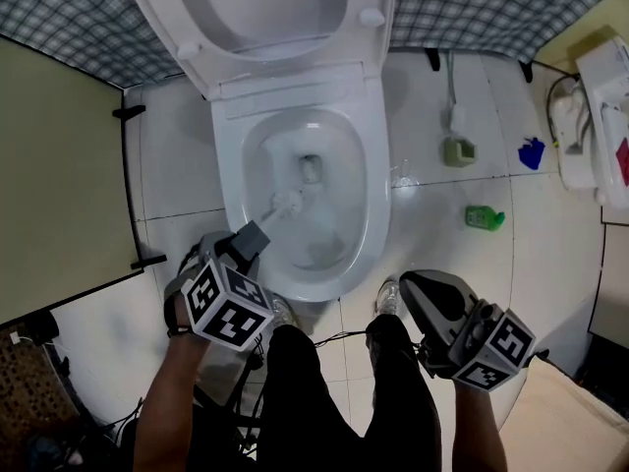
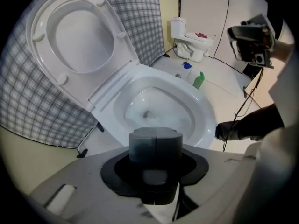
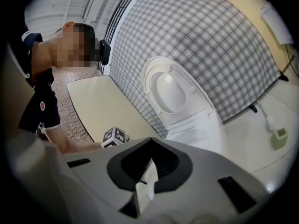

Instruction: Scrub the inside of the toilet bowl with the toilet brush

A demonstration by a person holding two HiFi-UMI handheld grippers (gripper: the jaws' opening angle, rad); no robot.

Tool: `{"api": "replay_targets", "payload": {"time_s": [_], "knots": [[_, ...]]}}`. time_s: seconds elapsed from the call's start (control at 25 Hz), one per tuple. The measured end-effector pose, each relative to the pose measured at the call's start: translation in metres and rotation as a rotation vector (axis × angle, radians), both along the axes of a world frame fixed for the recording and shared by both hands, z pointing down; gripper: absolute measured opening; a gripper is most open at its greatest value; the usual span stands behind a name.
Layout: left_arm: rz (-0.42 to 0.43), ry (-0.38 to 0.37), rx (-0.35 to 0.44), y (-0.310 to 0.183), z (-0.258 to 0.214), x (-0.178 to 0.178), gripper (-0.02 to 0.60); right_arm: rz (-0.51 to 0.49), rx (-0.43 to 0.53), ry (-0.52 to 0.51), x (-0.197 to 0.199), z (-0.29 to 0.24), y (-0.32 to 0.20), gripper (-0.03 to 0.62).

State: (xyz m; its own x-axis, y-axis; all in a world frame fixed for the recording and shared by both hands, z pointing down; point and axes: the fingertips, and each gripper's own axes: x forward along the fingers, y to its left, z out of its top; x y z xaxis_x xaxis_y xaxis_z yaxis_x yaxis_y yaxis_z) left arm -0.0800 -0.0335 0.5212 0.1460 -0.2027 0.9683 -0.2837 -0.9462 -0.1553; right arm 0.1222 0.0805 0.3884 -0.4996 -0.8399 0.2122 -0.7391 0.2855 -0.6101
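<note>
Toilet (image 1: 369, 180): lid (image 1: 265, 8) and seat stand raised against the checked wall. The bowl is open, with water at the bottom.

Toilet brush (image 1: 288, 203): the white bristle head sits inside the bowl, against the left inner wall, above the drain. Its handle slopes down and left over the rim to the left gripper.

Left gripper (image 1: 251, 239): it points steeply down over the near-left rim of the bowl. The jaws are clamped on the brush handle. In the left gripper view the two grey jaw tips sit side by side with only a seam between them and cover the handle, so the grip itself is read from the head view.

Right gripper (image 1: 432, 298): it is held apart from the toilet, to the right of the person's legs and over the floor, and it points roughly level. In the right gripper view its jaws meet at the tips and nothing is between them.

Person: dark trousers, with one shoe on either side of the front of the bowl.

Floor (image 1: 177, 165): white tile. To the right of the toilet a small grey-green holder (image 1: 458, 150) has a white stick standing in it. A green bottle (image 1: 484, 218) lies nearer the person, and a blue item (image 1: 531, 152) lies further right. All three are well apart from the bowl.
</note>
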Motion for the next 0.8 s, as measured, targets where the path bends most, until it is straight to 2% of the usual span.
{"api": "replay_targets", "payload": {"time_s": [0.16,0.28,0.52,0.68,0.8], "knots": [[0.027,-0.037,-0.003,0.012,-0.017,-0.021,0.179,-0.032,0.024,0.002,-0.014,-0.01,-0.005,0.0],[0.041,-0.055,-0.016,0.016,-0.01,-0.025,0.179,-0.045,0.025,0.003,-0.02,-0.01,-0.006,0.0],[0.095,-0.056,-0.082,0.032,0.032,0.009,0.179,-0.019,-0.005,0.016,-0.002,-0.002,0.003,0.0],[0.109,-0.013,-0.077,0.027,0.042,0.042,0.179,0.0,-0.023,0.033,0.012,0.002,0.012,0.0],[0.038,0.069,-0.103,0.013,0.047,0.061,0.179,0.002,-0.028,0.029,0.012,0.005,0.011,0.0]]}}
